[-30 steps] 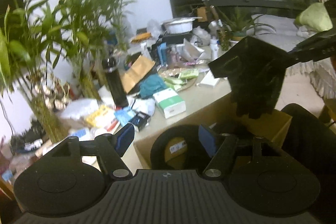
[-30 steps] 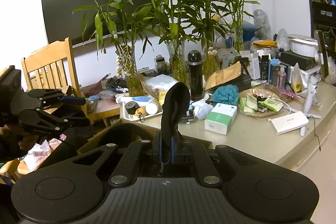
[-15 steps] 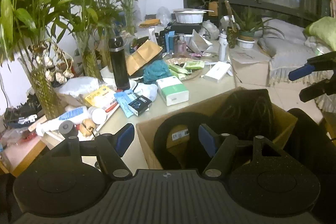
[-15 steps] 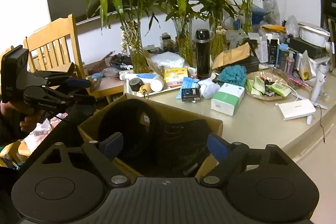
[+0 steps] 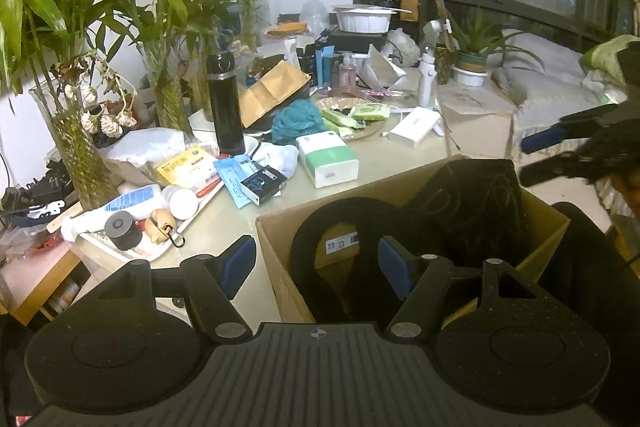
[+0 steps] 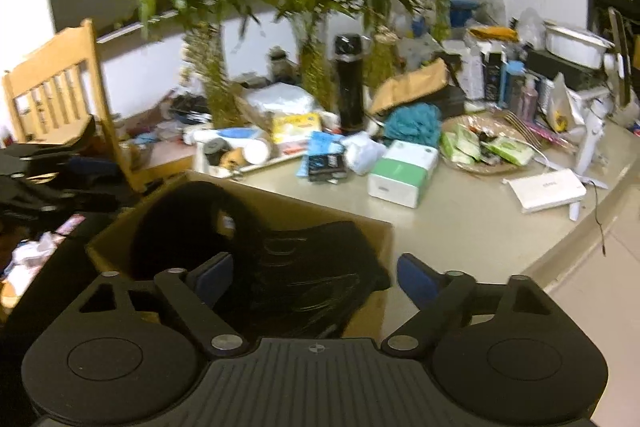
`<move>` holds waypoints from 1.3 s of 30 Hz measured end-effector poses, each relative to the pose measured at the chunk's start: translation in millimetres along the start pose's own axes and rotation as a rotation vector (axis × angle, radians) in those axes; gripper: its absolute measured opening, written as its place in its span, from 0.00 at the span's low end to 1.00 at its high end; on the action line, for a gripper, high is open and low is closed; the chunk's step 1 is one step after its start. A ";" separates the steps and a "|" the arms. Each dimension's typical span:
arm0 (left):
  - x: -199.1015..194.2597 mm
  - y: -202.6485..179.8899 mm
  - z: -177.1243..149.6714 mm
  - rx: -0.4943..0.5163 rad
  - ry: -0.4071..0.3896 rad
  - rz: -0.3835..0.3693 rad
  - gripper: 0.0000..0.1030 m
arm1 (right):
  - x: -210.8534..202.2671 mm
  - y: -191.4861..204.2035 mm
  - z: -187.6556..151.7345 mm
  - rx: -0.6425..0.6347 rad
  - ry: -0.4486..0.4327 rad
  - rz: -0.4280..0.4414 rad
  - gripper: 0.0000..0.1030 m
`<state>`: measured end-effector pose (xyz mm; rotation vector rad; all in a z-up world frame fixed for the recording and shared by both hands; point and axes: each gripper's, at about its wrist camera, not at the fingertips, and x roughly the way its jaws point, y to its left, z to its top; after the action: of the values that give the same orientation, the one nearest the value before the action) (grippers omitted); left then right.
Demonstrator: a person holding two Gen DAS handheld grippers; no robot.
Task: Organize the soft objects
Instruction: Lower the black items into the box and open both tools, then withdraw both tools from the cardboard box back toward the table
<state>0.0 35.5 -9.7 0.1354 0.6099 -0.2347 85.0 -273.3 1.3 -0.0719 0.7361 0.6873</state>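
Note:
An open cardboard box (image 5: 280,247) stands at the table's near edge. Inside it are a black ring-shaped pillow (image 5: 340,219) and a crumpled black cloth (image 5: 476,195). My left gripper (image 5: 316,261) hovers open over the box's left corner, with nothing pinched. My right gripper (image 6: 314,275) hangs just above the black cloth (image 6: 312,267) in the box (image 6: 372,227). Its jaws are wide and closing, and the pads are clear of the cloth. The right gripper (image 5: 540,157) also shows at the far right of the left wrist view.
The table (image 5: 384,167) is crowded: a teal bath pouf (image 5: 298,121), a white cloth bundle (image 5: 280,157), a green-and-white tissue pack (image 5: 328,157), a black flask (image 5: 224,103), bamboo vases (image 5: 80,155) and a tray of toiletries (image 5: 160,251). A wooden chair (image 6: 52,95) stands at the left.
The right gripper, shut on the black cloth above the box a second ago, has opened. The cloth now lies in the box, and the gripper has sunk toward it.

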 end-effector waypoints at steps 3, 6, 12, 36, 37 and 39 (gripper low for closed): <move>0.8 0.6 -0.1 0.000 0.000 -0.003 0.65 | 20.5 -11.9 -2.1 0.038 0.044 -0.043 0.65; 0.7 0.5 0.0 0.000 0.001 -0.002 0.65 | 31.7 -18.7 -5.7 0.072 0.079 -0.041 0.32; 1.7 3.3 -3.3 -0.008 0.005 0.003 0.65 | 7.6 -8.4 0.4 0.039 -0.008 -0.046 0.15; -5.8 12.5 -6.5 -0.060 -0.004 0.013 0.65 | -17.7 44.0 37.4 -0.493 0.063 0.335 0.39; -5.9 12.8 -6.2 -0.061 -0.004 0.014 0.65 | -16.2 45.1 35.5 -0.510 0.065 0.300 0.59; -6.6 12.2 -5.8 -0.058 -0.006 0.015 0.65 | -12.7 44.2 34.1 -0.513 0.067 0.262 0.69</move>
<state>-5.3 49.6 -9.8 0.0836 0.6091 -0.2025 71.9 -235.8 42.5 -0.4757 0.6237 1.1180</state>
